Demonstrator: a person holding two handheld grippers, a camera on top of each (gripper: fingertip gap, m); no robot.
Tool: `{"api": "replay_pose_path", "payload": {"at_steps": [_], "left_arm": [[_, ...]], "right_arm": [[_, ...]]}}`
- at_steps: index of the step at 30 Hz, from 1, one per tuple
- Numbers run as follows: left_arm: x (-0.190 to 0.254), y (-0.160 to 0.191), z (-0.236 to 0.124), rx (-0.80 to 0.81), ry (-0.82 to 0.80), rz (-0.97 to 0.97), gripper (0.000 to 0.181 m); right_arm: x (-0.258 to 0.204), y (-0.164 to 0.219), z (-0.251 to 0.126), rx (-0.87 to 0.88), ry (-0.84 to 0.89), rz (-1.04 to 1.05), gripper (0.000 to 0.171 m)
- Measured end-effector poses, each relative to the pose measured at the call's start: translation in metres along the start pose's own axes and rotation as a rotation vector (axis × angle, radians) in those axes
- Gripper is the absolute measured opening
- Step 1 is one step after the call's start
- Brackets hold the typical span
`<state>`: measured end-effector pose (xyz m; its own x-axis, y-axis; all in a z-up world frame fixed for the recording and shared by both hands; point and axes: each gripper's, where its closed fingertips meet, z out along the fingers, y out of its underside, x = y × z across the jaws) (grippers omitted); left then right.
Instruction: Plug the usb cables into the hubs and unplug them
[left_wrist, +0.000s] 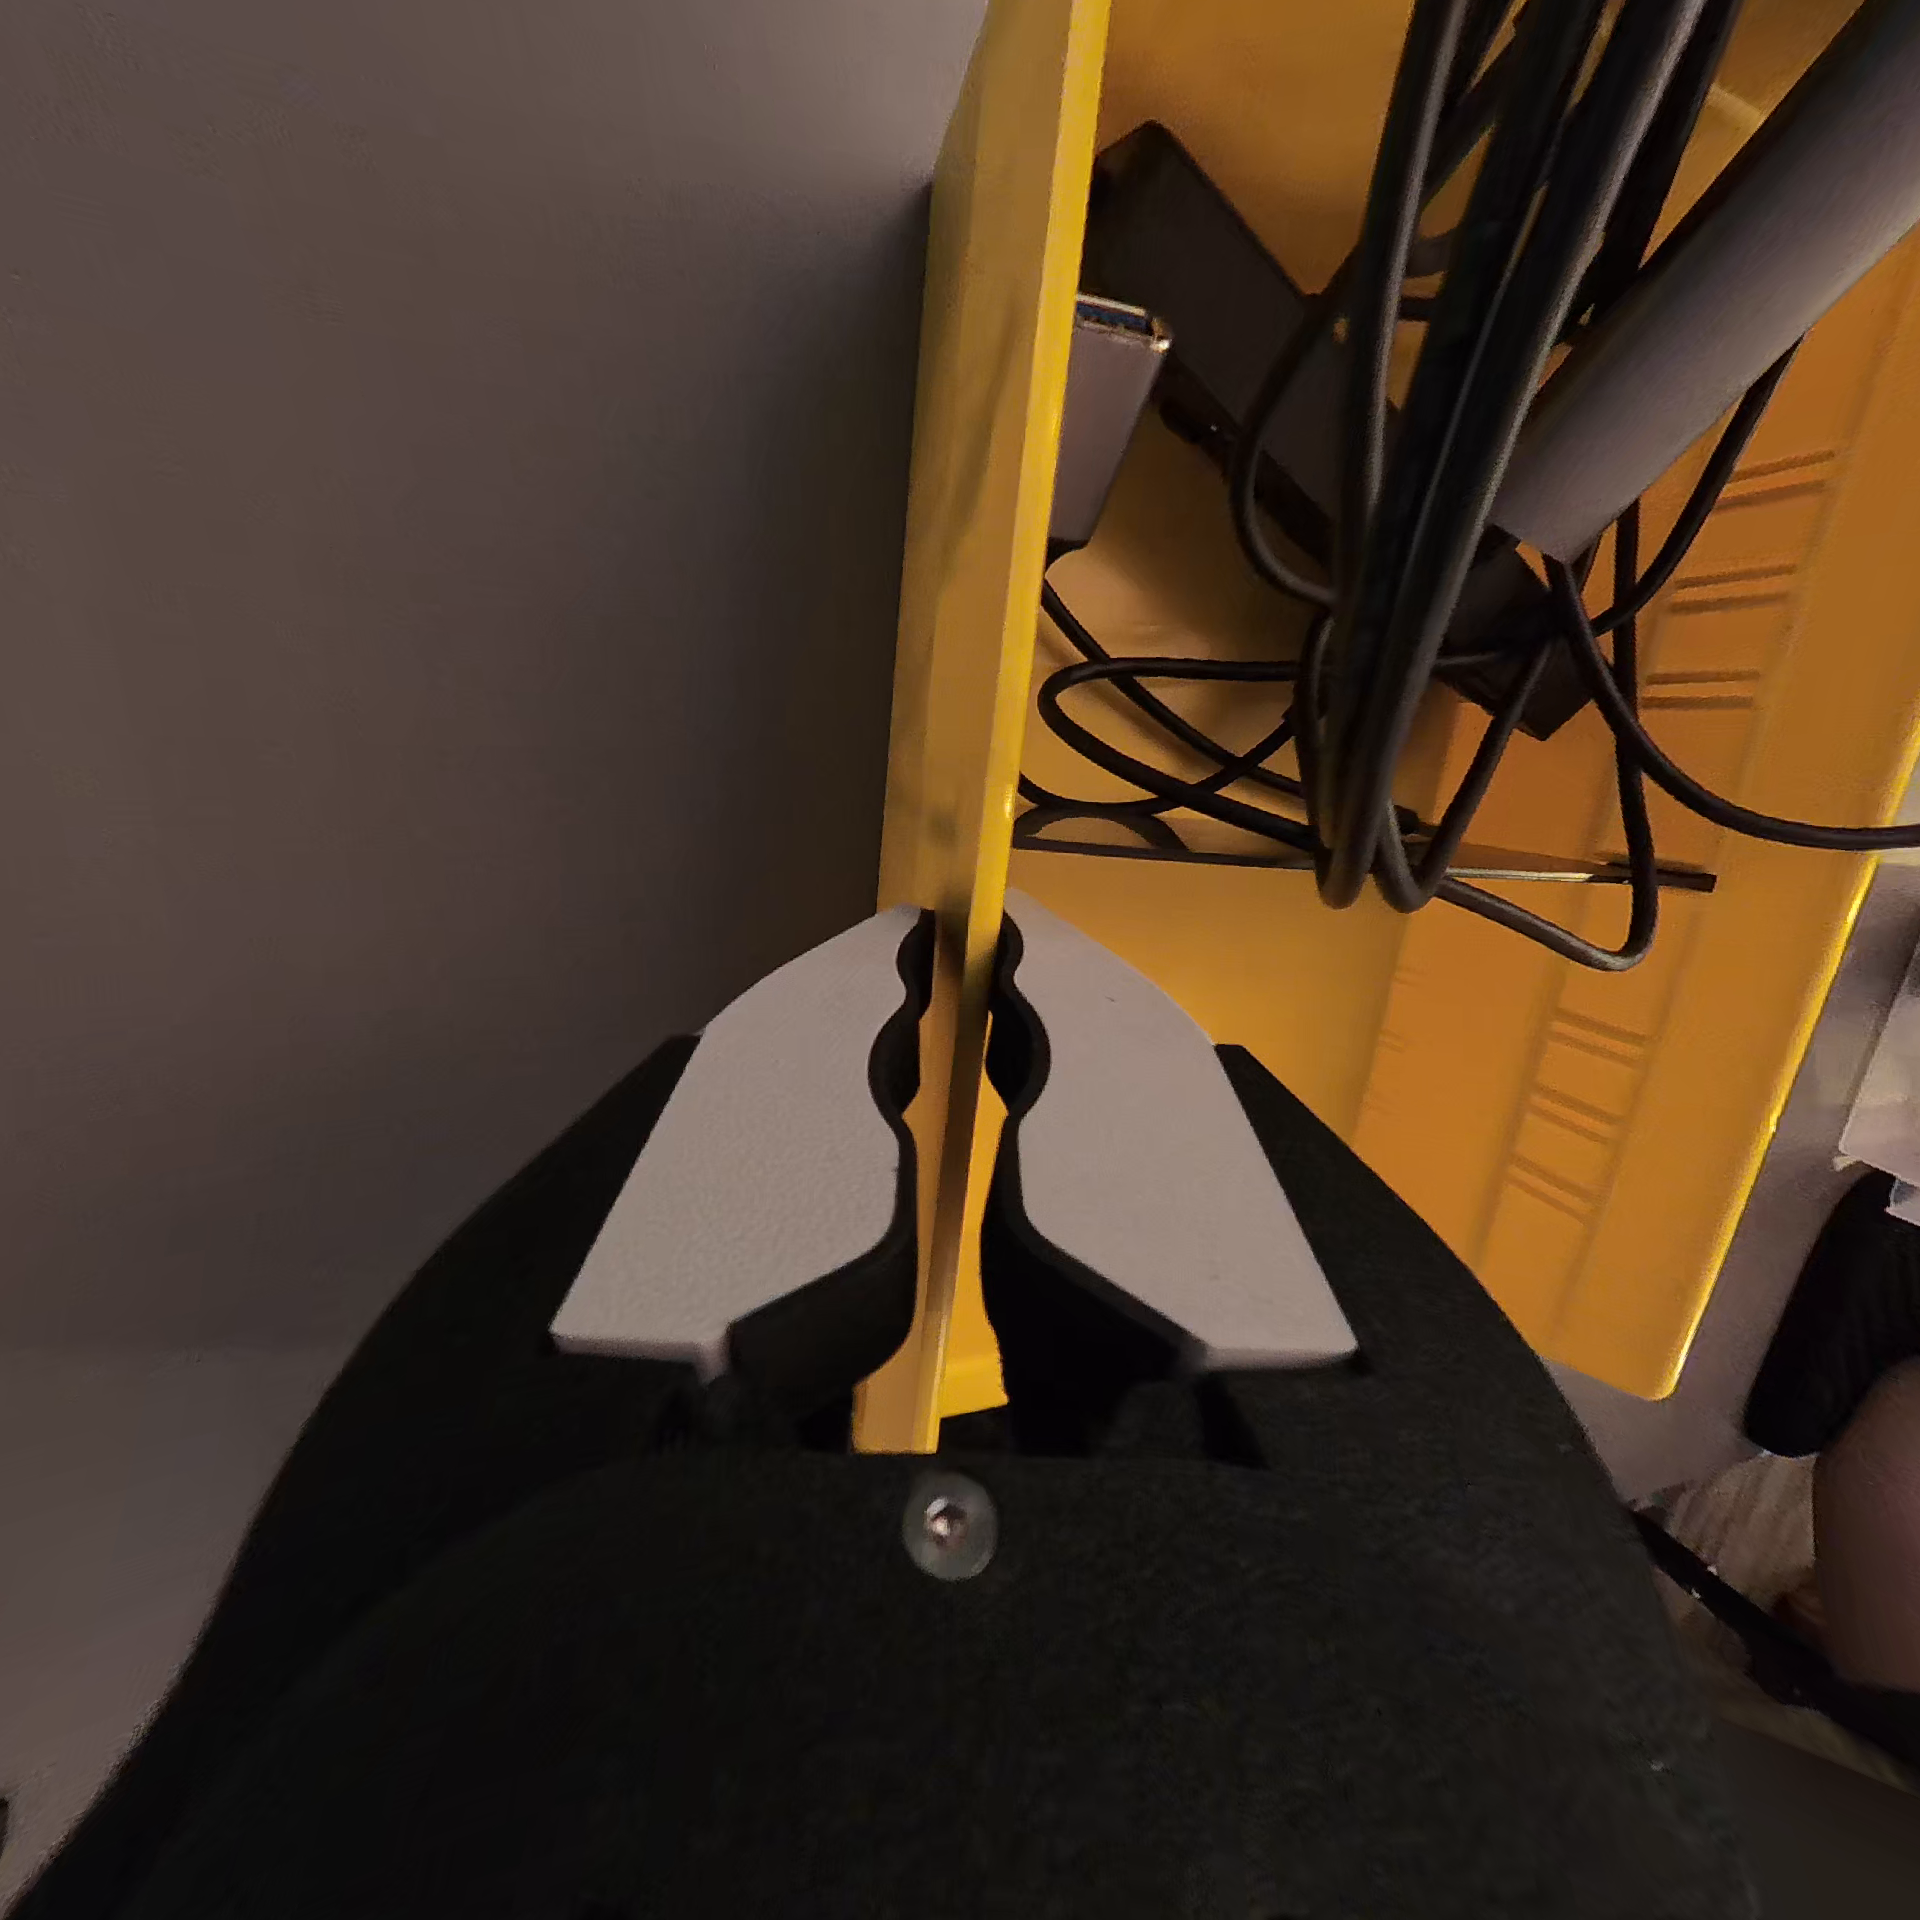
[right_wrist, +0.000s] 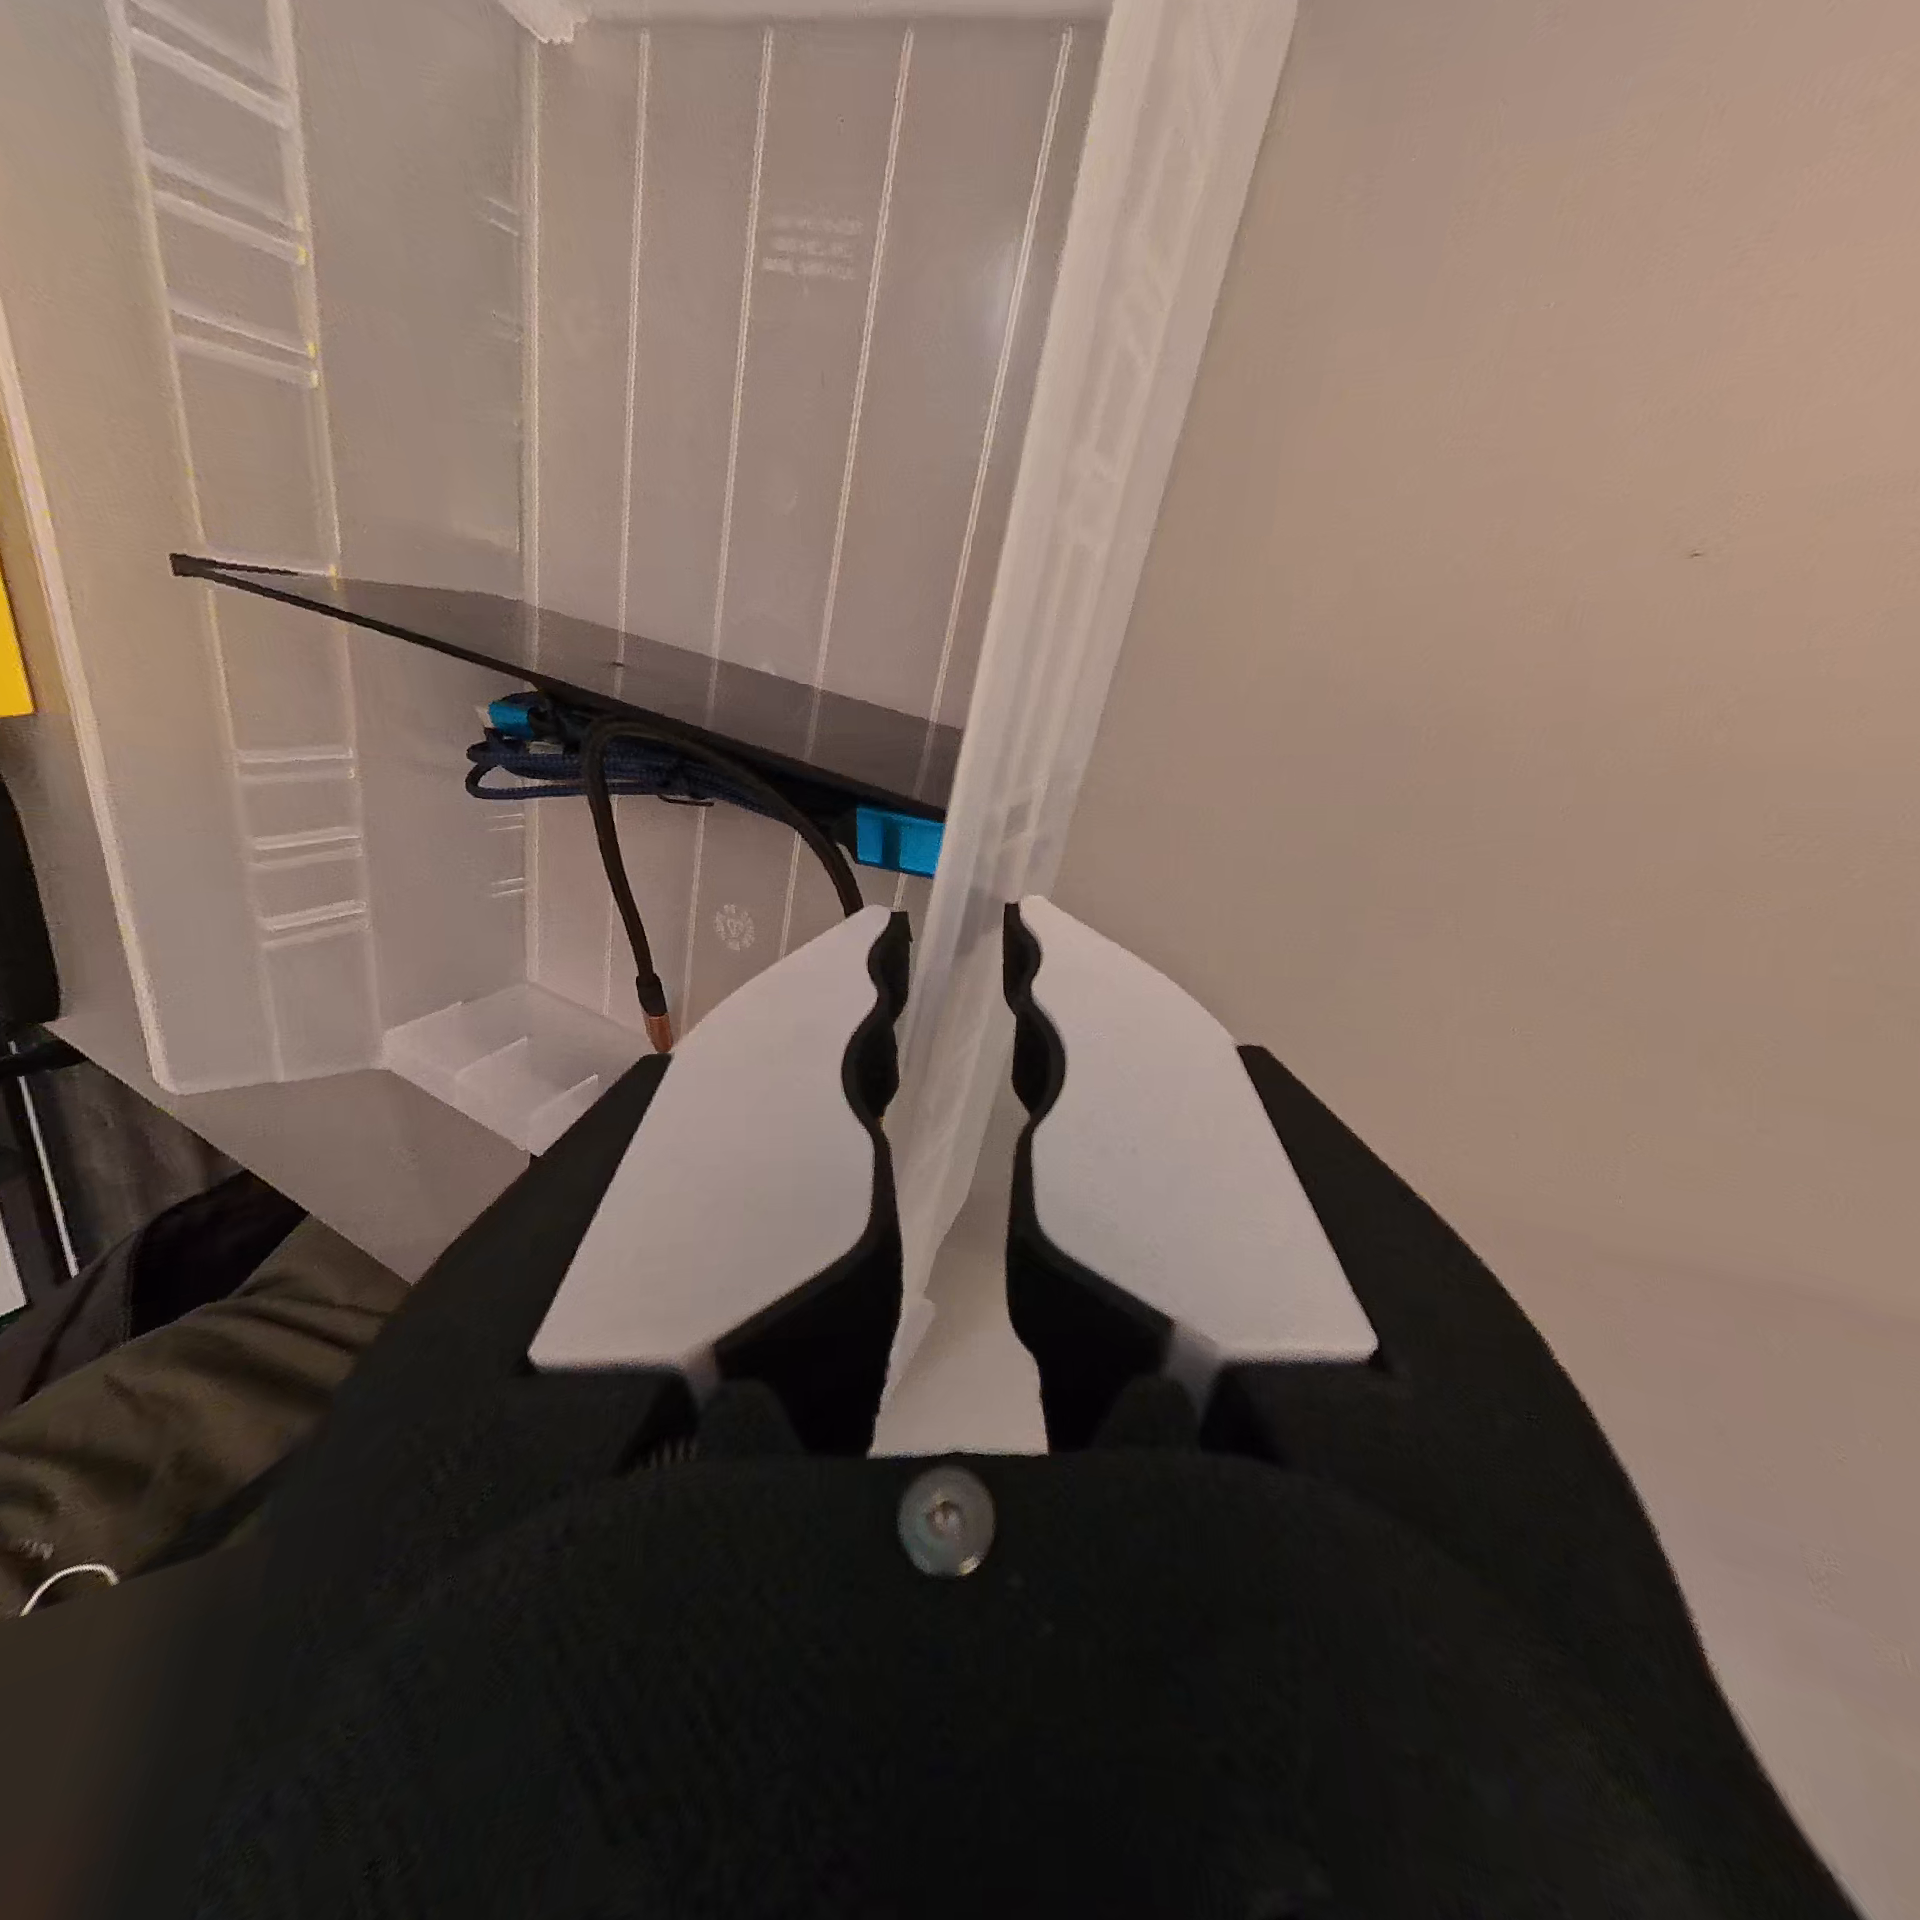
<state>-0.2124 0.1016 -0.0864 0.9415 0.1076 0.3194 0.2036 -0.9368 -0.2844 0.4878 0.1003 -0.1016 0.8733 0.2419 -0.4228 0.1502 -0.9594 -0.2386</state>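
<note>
Left gripper (left_wrist: 961, 920) clamps yellow bin (left_wrist: 997, 520) wall, right gripper (right_wrist: 956, 920) clamps clear bin (right_wrist: 1101, 520) wall; hubs (left_wrist: 1226, 312) and cables (left_wrist: 1455, 520) still inside, so plugging looks not yet begun.

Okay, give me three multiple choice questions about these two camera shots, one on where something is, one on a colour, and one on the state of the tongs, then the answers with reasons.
1. Where do the blue braided cables lie?
A. Inside the clear bin, under the black divider
B. On the table outside it
C. In the yellow bin

2. What colour is the bin wall the left tongs grip?
A. Clear
B. Yellow
C. Blue

3. How are the right tongs set?
A. Wide open, empty
B. Shut on a cable
C. Shut on the clear bin's wall

Answers: 1 A, they sit beneath the black divider in the clear bin. 2 B, the yellow bin wall runs between the fingers. 3 C, the translucent wall is pinched.
</note>
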Motion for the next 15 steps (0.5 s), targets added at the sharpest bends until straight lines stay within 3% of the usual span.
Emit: {"api": "replay_pose_path", "payload": {"at_steps": [8,15], "left_arm": [[-0.0032,-0.0009,-0.0006,-0.004,-0.028,0.033,0.006],[-0.0071,-0.0051,-0.0006,0.034,-0.018,0.028,0.006]], "right_arm": [[-0.0057,0.0078,-0.0006,0.003,-0.185,0.143,0.028],[-0.0062,0.0092,0.0000,-0.031,-0.089,0.103,0.023]]}}
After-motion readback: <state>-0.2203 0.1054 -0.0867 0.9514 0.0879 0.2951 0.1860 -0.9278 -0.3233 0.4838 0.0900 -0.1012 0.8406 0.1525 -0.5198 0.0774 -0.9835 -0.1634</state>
